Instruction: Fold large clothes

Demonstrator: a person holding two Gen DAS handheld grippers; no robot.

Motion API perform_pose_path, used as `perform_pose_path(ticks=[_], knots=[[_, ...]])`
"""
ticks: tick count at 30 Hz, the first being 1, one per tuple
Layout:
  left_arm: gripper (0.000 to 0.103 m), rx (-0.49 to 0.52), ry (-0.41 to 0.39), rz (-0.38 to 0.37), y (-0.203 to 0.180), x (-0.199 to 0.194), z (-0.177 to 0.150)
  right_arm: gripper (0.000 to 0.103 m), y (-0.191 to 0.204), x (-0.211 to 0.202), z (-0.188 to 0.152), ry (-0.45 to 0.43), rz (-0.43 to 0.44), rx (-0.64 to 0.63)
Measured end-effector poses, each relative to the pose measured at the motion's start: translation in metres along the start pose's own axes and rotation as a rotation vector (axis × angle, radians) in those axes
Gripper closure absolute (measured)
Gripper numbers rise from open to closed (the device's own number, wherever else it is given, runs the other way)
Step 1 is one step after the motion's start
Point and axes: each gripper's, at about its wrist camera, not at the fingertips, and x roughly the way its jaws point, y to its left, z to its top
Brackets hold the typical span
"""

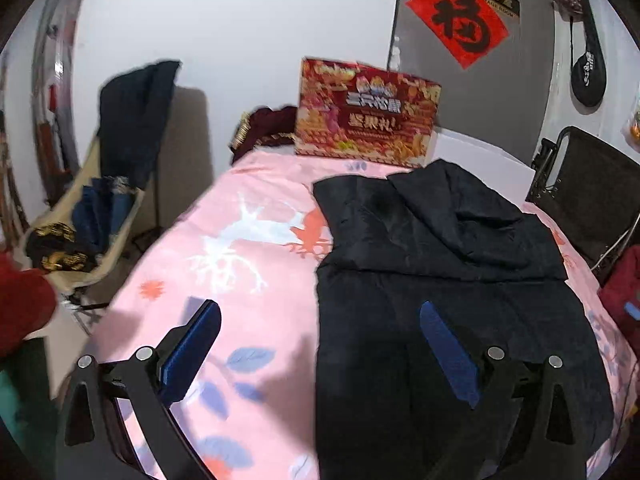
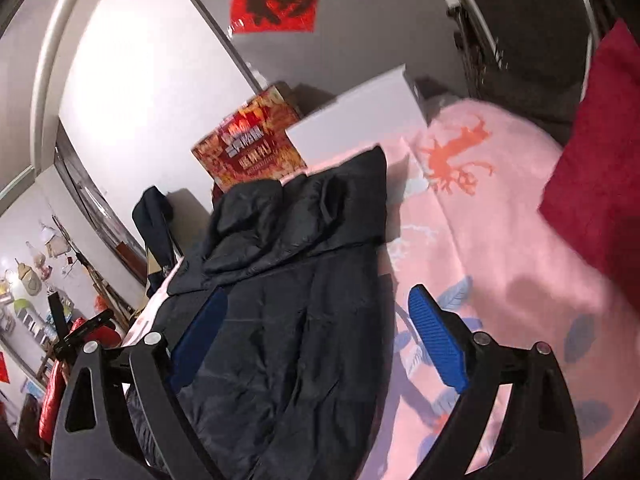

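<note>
Claws come first in both views, each spread wide with nothing between its blue pads. The left claw (image 1: pixel 320 350) hangs above the near part of the bed, one finger over the pink bedsheet (image 1: pixel 248 264) and the other over the dark cloth. The right claw (image 2: pixel 318 340) hangs likewise, its left finger over the garment and its right finger over bare sheet.

Beyond them the black hooded jacket (image 1: pixel 440 280) lies flat along the bed, lengthwise from the near edge toward the far edge, with its hood (image 1: pixel 460 208) folded down at the far end. In the left wrist view it covers the right half of the sheet; in the right wrist view the jacket (image 2: pixel 288 320) reaches toward the left edge.

A dark red cushion (image 2: pixel 600 152) rests at the bed's right edge. At the far edge stand a red printed gift box (image 1: pixel 366 114) and, beside it, a white box (image 1: pixel 480 164) just behind the hood. On the grey door behind hangs a red paper square (image 1: pixel 458 18) with a black character.
</note>
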Motion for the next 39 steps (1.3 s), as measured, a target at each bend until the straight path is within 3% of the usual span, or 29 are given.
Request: perform_pose_path(ticks=[10, 15, 18, 28, 34, 39], knots=[[0.003, -0.058, 0.227, -0.202, -0.002, 0.113, 0.015, 0.013, -0.010, 0.098, 0.017, 0.186, -0.030, 0.013], [0.003, -0.096, 0.346, -0.334, 0.002, 0.143, 0.008, 0.014, -0.018, 0.124, 0.021, 0.232, -0.029, 0.039], [0.003, -0.088, 0.380, -0.363, -0.002, 0.150, 0.002, 0.014, -0.022, 0.136, 0.019, 0.259, -0.012, 0.065], [0.003, -0.115, 0.423, -0.492, -0.013, 0.122, -0.022, 0.012, 0.019, 0.116, -0.022, 0.341, 0.053, -0.042], [0.003, -0.093, 0.416, -0.568, -0.021, 0.061, -0.068, 0.012, 0.047, 0.068, -0.073, 0.381, 0.077, -0.130], [0.003, -0.083, 0.356, -0.658, -0.022, -0.011, -0.122, 0.012, 0.063, 0.026, -0.117, 0.377, 0.107, -0.185]])
